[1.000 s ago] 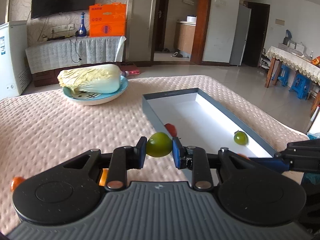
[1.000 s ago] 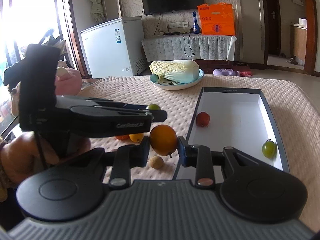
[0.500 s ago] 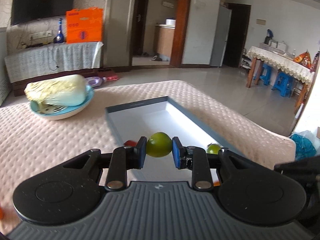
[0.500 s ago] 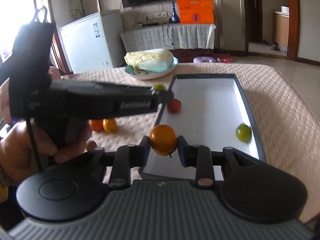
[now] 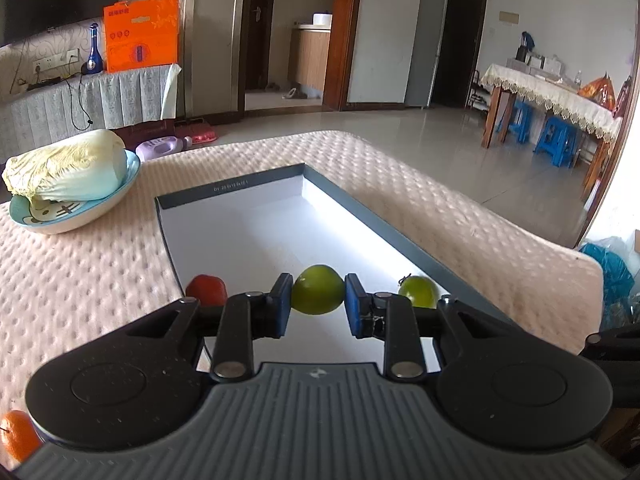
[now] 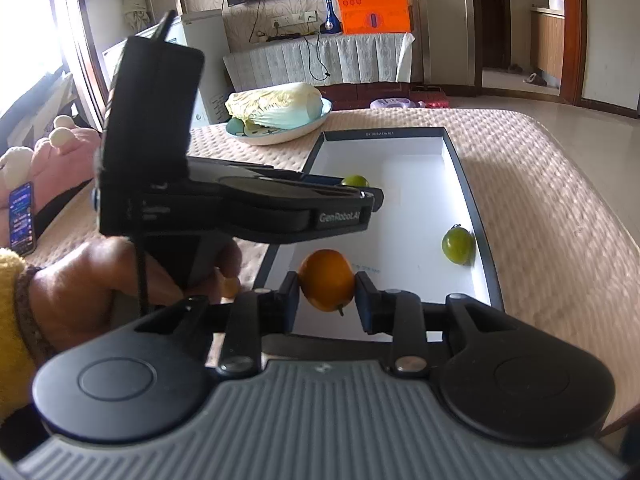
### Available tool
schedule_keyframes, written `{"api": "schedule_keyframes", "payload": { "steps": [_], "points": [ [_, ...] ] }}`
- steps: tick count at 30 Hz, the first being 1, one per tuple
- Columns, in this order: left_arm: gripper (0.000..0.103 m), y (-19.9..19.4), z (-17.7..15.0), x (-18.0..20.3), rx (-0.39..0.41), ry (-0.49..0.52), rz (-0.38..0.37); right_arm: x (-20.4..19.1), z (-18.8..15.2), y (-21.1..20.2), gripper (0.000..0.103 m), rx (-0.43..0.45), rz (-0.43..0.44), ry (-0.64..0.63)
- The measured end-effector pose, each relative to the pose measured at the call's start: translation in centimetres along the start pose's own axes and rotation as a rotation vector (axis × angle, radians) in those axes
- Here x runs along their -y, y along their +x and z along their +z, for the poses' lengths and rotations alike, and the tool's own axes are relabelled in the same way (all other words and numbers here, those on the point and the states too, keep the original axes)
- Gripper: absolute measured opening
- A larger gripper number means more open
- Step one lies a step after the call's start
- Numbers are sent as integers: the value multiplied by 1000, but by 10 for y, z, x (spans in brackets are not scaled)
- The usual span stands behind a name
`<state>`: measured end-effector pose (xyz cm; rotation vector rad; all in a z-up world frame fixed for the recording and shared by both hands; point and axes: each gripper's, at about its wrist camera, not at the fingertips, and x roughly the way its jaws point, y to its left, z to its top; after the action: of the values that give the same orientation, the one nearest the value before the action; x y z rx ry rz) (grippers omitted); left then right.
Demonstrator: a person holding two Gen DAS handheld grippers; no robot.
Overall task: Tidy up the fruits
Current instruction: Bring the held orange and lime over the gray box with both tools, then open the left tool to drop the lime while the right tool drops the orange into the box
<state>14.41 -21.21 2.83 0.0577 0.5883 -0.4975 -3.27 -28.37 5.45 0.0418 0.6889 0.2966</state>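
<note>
- Pink quilted bedding [image 5: 80,272] carried a long, shallow grey-rimmed white box [image 5: 404,236], running lengthwise away from both claws.
- Left claw [image 5: 318,298] pinched a round green fruit [image 5: 317,294] above the box's near-middle floor.
- Right claw [image 6: 327,295] pinched a round orange fruit [image 6: 327,280] over the near left rim, so the left looked nearer to releasing.

Pink quilted cloth [image 5: 100,280] looking dimpled, matt. Box [image 5: 248,232] showing smooth white card inside. Green fruit [image 5: 317,294] shining glossy. Left tool [image 5: 316,304] looking matt black plastic.
</note>
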Motion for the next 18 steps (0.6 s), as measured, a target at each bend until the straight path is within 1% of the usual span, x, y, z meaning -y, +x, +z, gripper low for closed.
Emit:
{"api": "schedule_keyframes", "payload": {
  "steps": [3, 4, 6, 8, 11, 14, 18],
  "points": [
    [33, 0, 1, -1, 6, 1, -13, 3, 0, 2, 33, -7, -5, 8],
    [35, 0, 1, -1, 12, 3, -12, 3, 0, 3, 33, -7, -7, 10],
    [40, -4, 1, -2, 22, 2, -16, 5, 0, 4, 33, -7, -9, 14],
    [49, -9, 0, -1, 34, 1, -18, 4, 0, 7, 33, -12, -13, 18],
    [54, -15, -1, 0, 47, 2, -21, 4, 1, 11, 33, -16, -13, 20],
    [55, -21, 0, 0, 71, -8, -23, 3, 2, 16, 34, -15, -27, 21],
    [54, -35, 0, -6, 109, -47, -5, 9, 6, 24, 34, -10, -73, 58]
  ]
}}
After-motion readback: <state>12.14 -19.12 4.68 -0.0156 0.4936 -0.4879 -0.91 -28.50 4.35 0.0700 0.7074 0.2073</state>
